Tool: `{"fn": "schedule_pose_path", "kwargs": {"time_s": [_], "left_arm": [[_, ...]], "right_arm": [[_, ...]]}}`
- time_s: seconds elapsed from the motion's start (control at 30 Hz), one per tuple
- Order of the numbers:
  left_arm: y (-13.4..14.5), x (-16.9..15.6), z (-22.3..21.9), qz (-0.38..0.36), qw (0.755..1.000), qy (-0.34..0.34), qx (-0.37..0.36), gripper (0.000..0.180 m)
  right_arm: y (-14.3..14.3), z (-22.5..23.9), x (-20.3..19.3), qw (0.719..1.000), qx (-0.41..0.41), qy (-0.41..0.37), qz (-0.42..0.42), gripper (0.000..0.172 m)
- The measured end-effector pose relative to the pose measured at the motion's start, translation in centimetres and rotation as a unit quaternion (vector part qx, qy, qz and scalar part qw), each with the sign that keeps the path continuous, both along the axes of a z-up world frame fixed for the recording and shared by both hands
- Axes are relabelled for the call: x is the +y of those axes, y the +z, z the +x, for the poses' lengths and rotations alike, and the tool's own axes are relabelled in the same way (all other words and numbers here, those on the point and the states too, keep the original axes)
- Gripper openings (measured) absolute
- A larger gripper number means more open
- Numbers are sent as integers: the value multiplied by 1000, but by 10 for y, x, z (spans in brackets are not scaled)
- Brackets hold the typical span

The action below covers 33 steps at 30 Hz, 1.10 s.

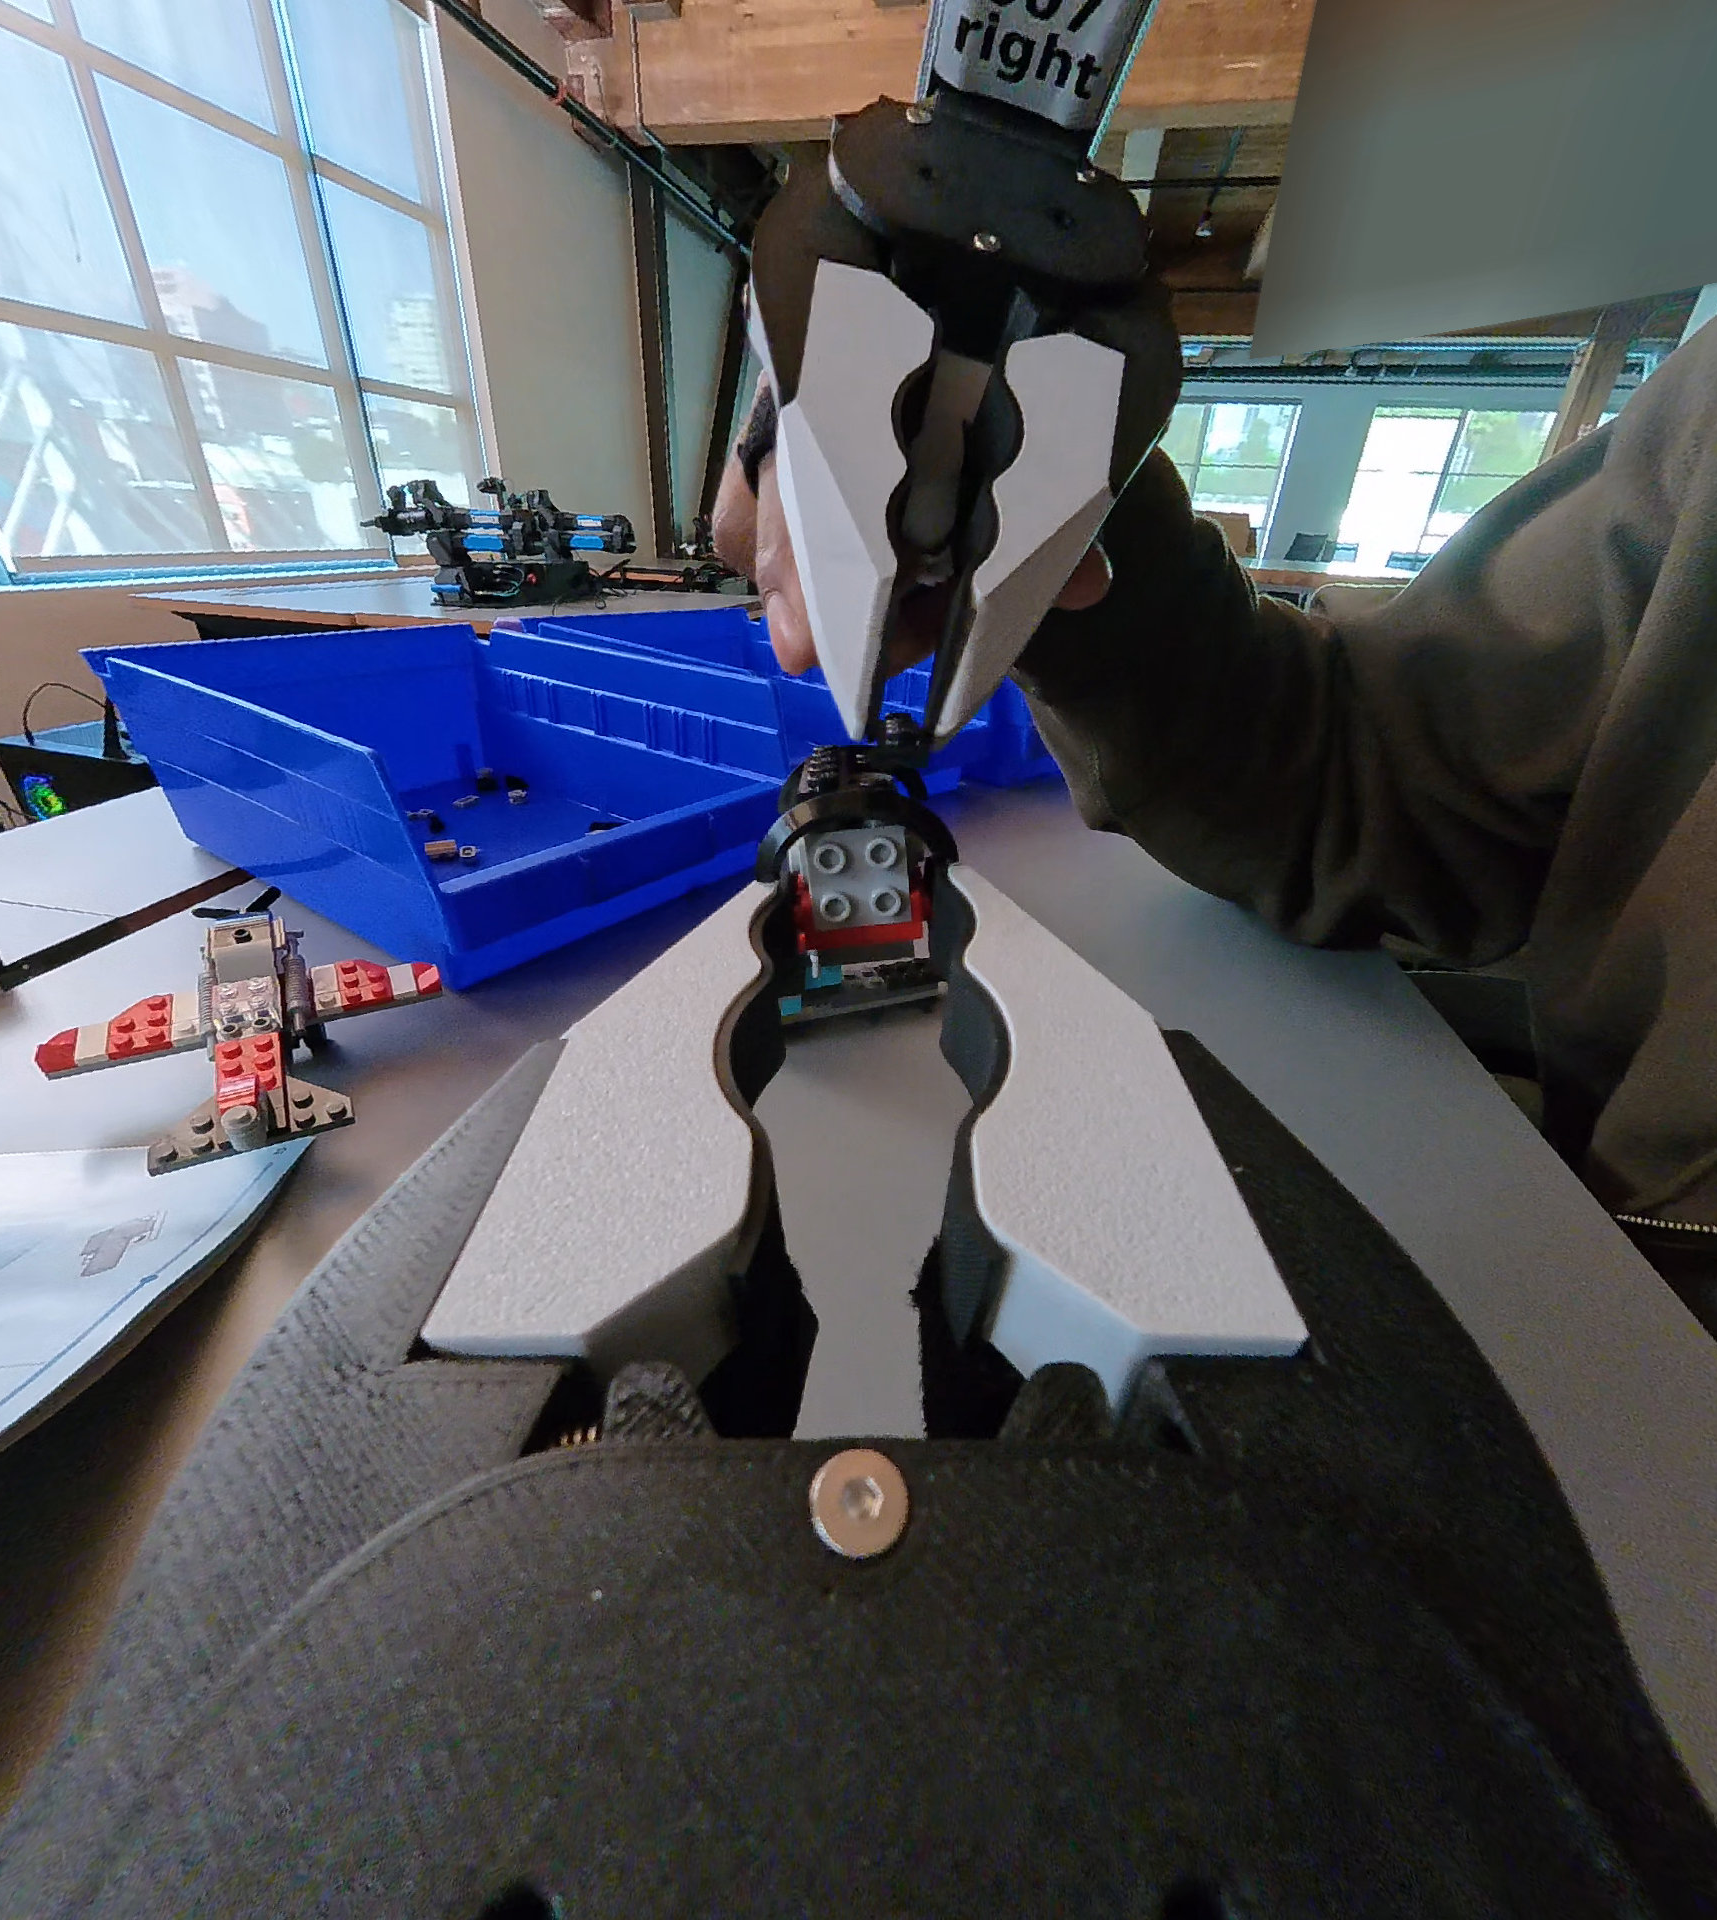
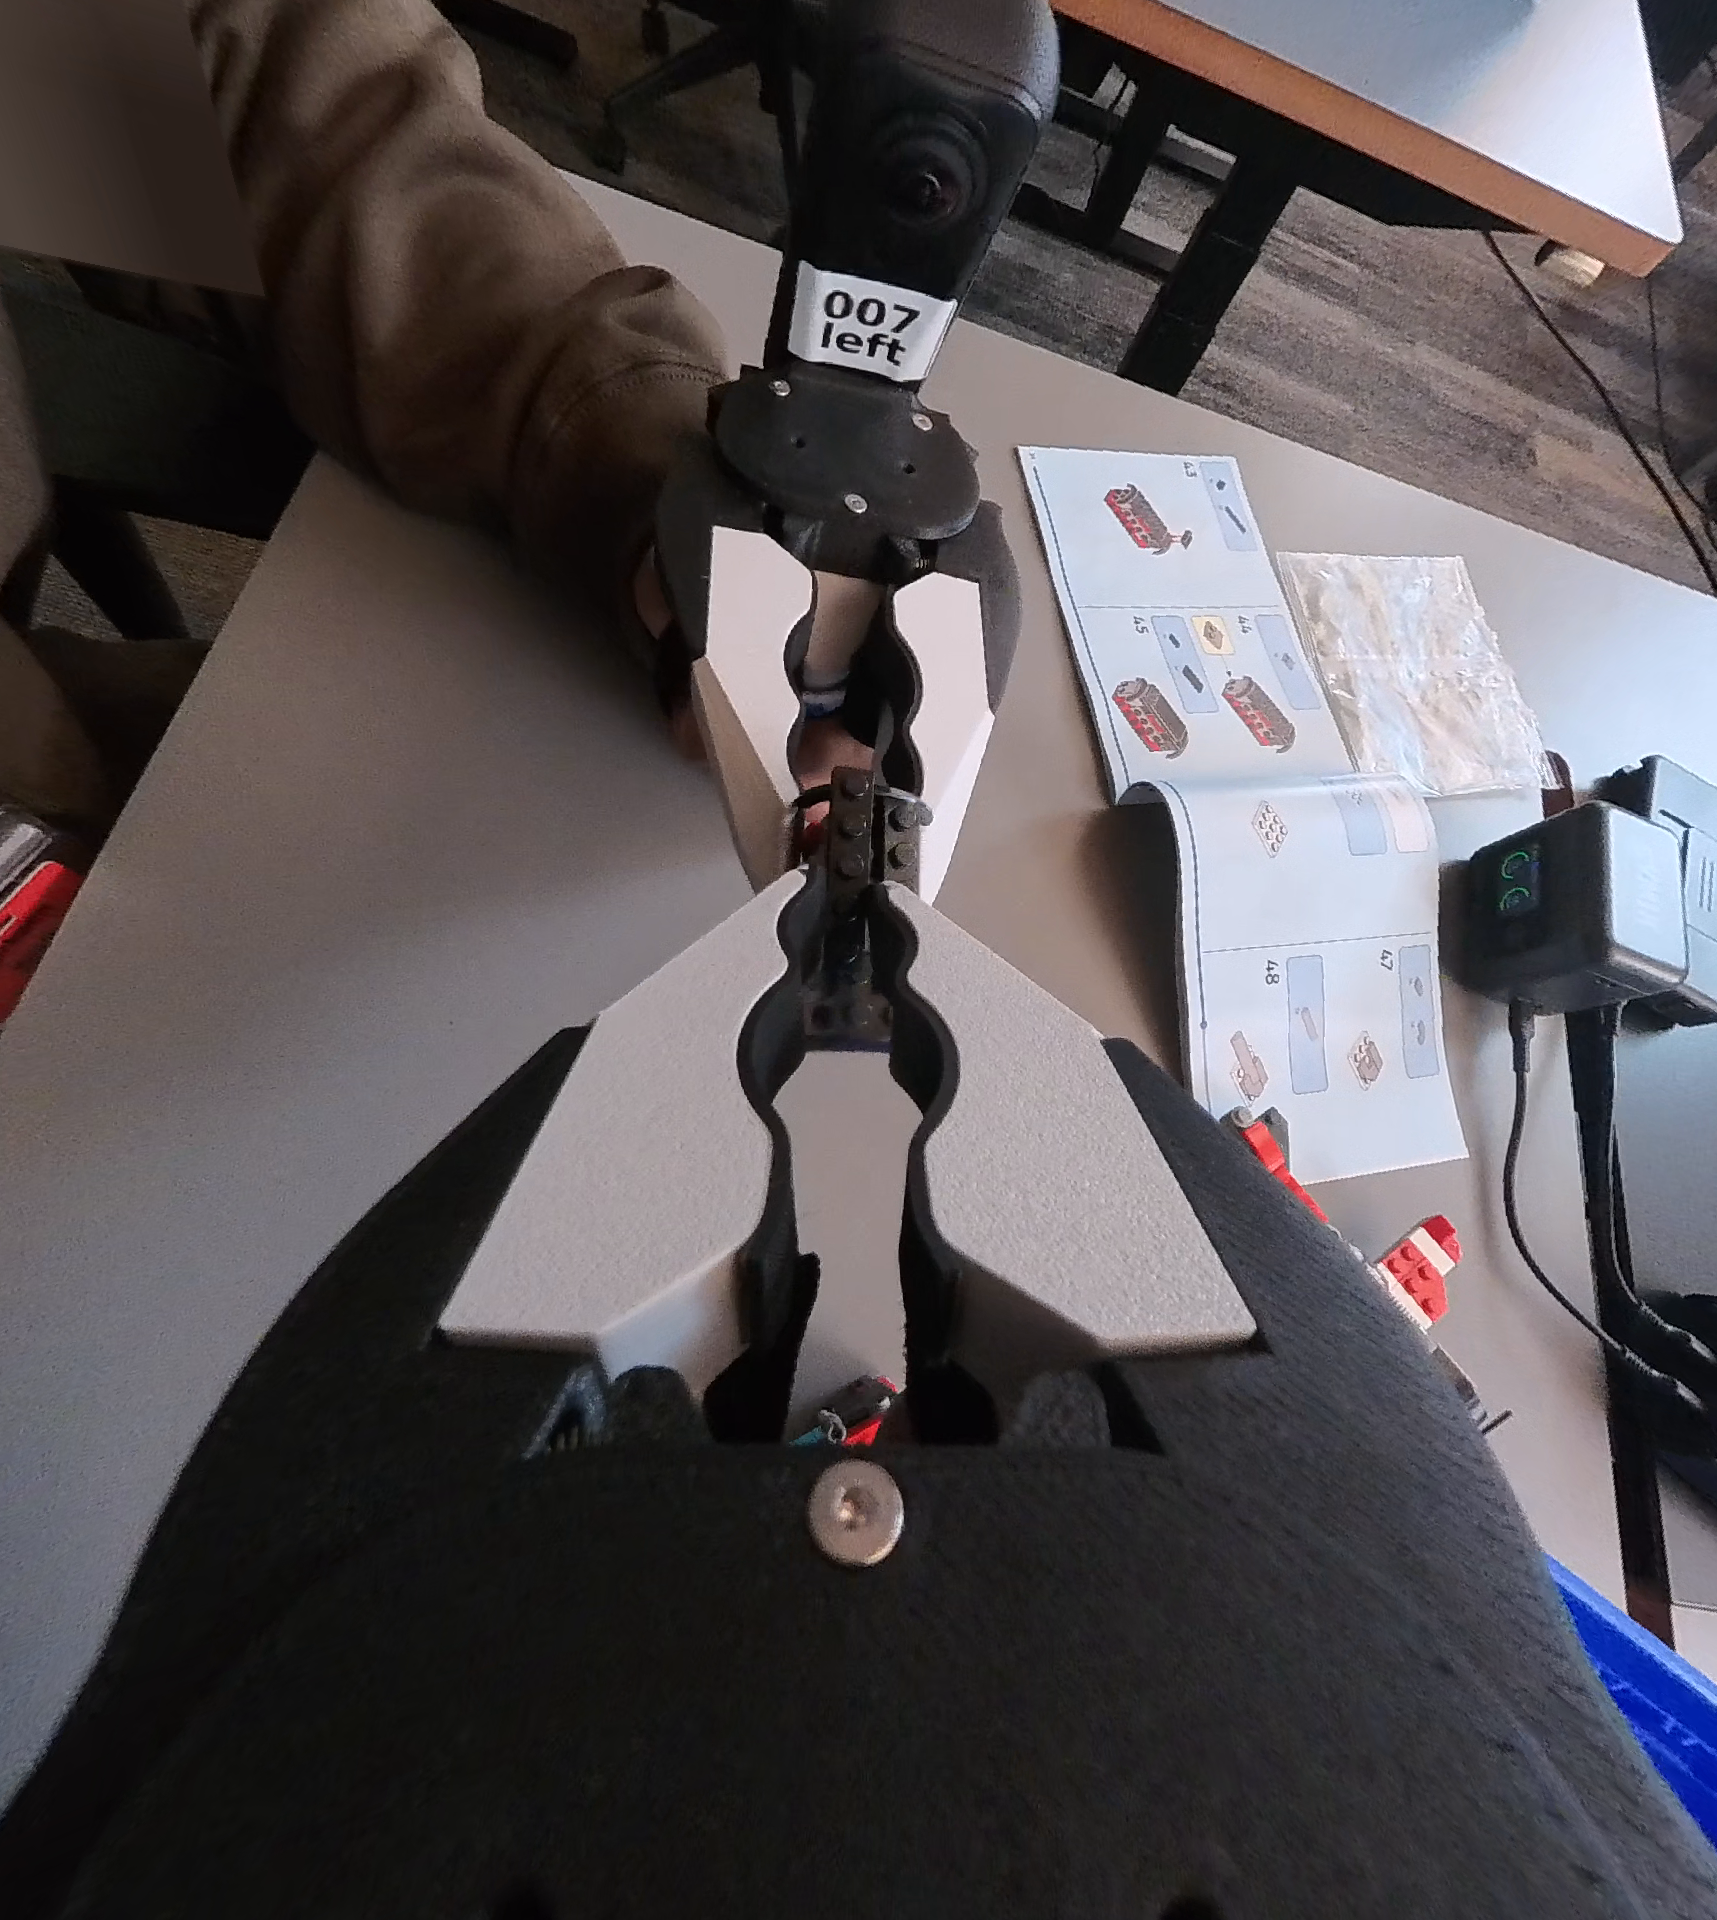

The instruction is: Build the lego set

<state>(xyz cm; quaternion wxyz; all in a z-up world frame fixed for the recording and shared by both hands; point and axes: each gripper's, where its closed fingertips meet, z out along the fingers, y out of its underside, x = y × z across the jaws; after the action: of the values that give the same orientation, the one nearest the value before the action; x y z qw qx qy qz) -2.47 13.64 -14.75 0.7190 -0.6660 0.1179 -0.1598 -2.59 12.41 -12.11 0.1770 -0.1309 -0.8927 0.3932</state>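
Note:
My left gripper (image 1: 862, 883) is shut on a small brick build (image 1: 859, 883) with a grey four-stud face, red parts and a black arch. It holds the build just above the grey table (image 1: 1197, 1039). My right gripper (image 1: 898, 736) comes down from above and is shut on a narrow black studded plate (image 2: 852, 831). The plate's end meets the black top of the build. In the right wrist view, my right gripper (image 2: 841, 888) pinches the plate edge-on, and the left gripper (image 2: 849, 821) stands just beyond it.
Blue bins (image 1: 366, 790) with a few small parts stand behind the build. A red, white and grey brick plane (image 1: 241, 1029) lies to the left on the table. An open instruction booklet (image 2: 1301, 904), a clear bag (image 2: 1405, 665) and a black device with cables (image 2: 1560, 904) also lie there. Both grippers' tips are close together, under 4 cm apart.

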Motion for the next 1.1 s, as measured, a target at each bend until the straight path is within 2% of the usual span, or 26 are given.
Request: {"fn": "schedule_pose_path", "kwargs": {"time_s": [1.1], "left_arm": [[2,-1,1,3,1000,-5,-11,25]], "right_arm": [[-1,-6,1,1000,6,-17,-7,15]]}}
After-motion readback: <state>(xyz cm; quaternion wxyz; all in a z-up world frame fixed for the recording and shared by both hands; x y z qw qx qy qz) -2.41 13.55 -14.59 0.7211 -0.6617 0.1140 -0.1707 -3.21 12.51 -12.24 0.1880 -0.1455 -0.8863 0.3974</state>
